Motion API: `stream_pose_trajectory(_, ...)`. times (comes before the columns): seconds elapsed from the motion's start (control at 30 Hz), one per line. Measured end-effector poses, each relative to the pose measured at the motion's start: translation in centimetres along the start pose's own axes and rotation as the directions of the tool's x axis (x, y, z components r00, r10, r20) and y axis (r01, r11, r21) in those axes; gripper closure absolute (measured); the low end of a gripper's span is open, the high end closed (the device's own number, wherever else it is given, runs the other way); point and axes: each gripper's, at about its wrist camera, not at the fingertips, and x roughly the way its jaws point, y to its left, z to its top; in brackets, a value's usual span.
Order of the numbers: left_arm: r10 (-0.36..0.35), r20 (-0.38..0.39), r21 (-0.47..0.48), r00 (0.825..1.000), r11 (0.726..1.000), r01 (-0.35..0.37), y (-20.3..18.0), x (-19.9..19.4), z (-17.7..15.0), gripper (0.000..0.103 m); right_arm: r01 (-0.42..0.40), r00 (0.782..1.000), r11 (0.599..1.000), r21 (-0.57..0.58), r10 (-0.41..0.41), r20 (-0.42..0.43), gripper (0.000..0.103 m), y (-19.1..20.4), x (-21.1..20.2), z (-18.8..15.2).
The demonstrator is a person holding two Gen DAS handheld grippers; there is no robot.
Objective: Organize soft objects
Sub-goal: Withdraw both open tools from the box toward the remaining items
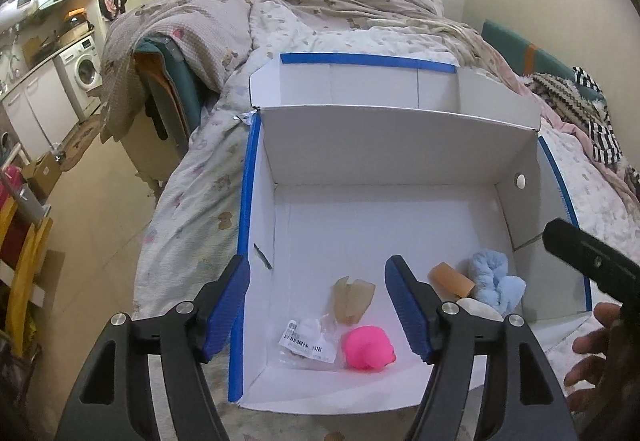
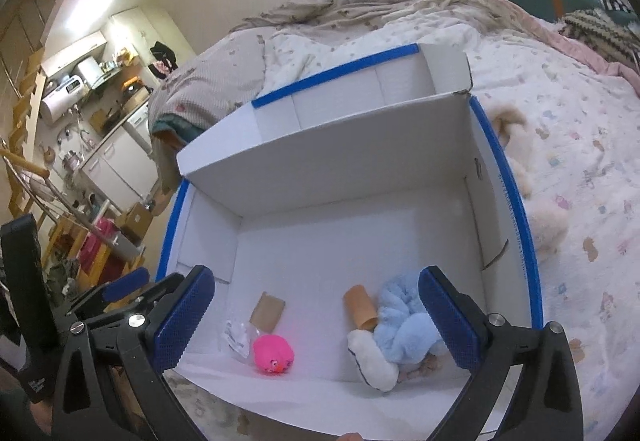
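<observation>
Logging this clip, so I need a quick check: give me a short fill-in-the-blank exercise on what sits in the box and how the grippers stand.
1. The white box rests on a ____.
2. The toy lying near the barcoded plastic bag is ____ in colour.
3. Both the left gripper and the right gripper are ____ and hold nothing.

Missing words: bed; pink; open

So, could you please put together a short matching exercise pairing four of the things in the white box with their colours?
Things:
1. rubber duck
2. fluffy plush toy
3. cardboard tube
4. plastic bag with barcode label

Colours:
A. tan brown
B. clear with a white label
C. bright pink
D. light blue

Pairs: 1-C, 2-D, 3-A, 4-B

All four lie on the floor of the white cardboard box; both grippers hover open above it.
</observation>
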Motion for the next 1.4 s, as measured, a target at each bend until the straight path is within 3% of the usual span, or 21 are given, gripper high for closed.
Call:
stream_pose_trajectory(0.27, -0.033, 0.02, -0.04, 0.999, 0.999, 0.034, 0.9, -1.8, -0.4, 0.034, 0.005, 0.999, 1.0, 0.017, -0.006, 0.046, 0.0, -0.1, -1.2, -0.2)
stream_pose_trajectory(0.67, 0.003, 0.059, -0.008, 0.998, 1.0, -0.002, 1.2, -4.7, -1.9, 0.034, 0.032, 0.997, 0.999, 0.037, -0.034, 0.063, 0.0, -0.2, -4.6, -2.1)
stream_pose_trajectory(1.07, -0.035, -0.002, -0.052, 0.999, 0.998, 0.035, 1.5, -4.8, -4.2, 0.034, 0.112, 0.991, 0.992, 0.054, -0.116, 0.063, 0.0, -2.7, -8.9, -4.2)
stream_pose_trajectory(1.3, -0.053, -0.049, -0.003, 0.997, 0.999, 0.052, 0.5, -4.1, -5.4, 0.034, 0.125, 0.992, 0.99, 0.071, -0.123, -0.022, 0.0, -3.4, -9.1, -5.6)
stream_pose_trajectory(1.4, -0.066, -0.061, 0.01, 0.996, 0.998, 0.067, 0.0, -3.8, -5.7, 0.034, 0.15, 0.985, 0.987, 0.054, -0.145, -0.097, 0.0, -3.5, -8.0, -6.7)
